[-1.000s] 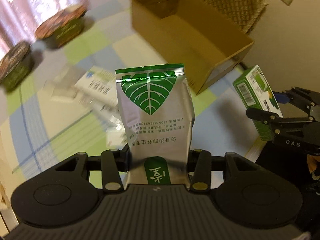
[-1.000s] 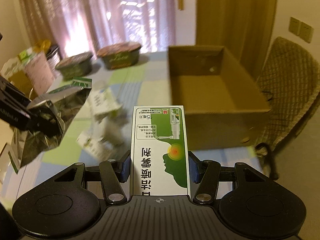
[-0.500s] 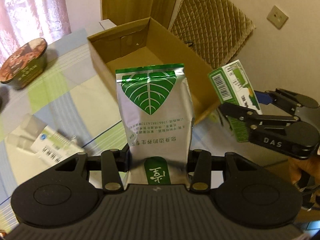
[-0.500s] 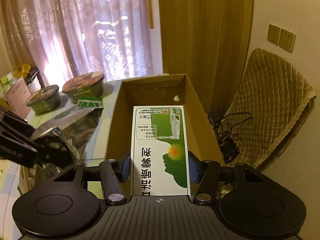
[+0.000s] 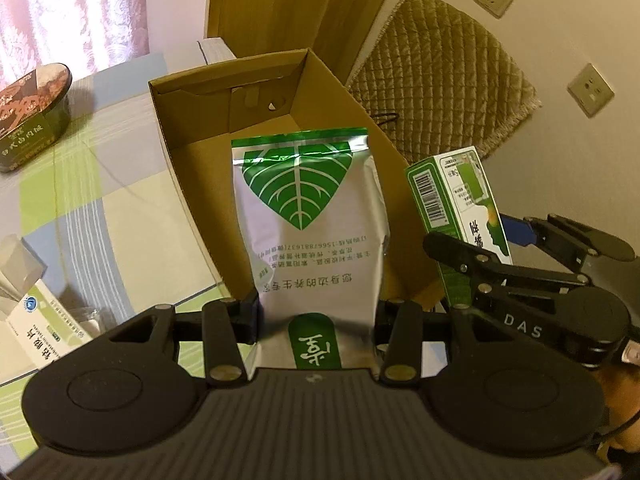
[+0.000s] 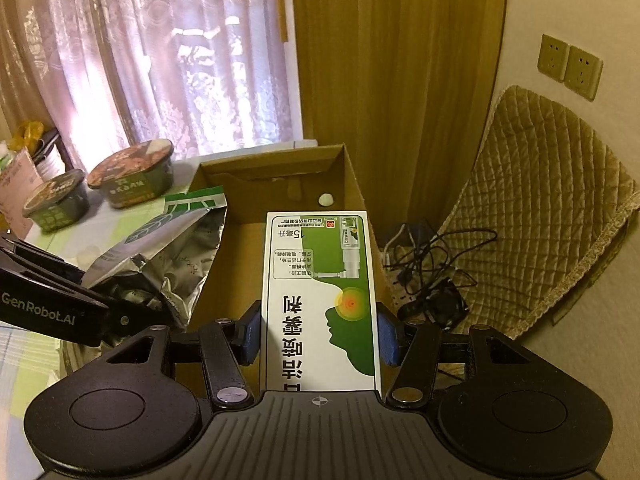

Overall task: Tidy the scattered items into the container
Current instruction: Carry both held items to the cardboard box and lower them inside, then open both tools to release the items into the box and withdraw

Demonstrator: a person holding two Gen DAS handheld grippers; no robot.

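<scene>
My left gripper [image 5: 316, 316] clamps the silver leaf-printed foil pouch [image 5: 310, 220], my right gripper [image 6: 319, 332] the green-and-white carton [image 6: 320, 300]; the open brown cardboard box [image 5: 176, 128] lies dead ahead, below both.

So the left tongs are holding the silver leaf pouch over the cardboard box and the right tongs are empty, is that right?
Not quite. The right tongs aren't empty: the right wrist view shows them shut on a green and white medicine box. The left tongs do hold the silver leaf pouch over the cardboard box.
</scene>
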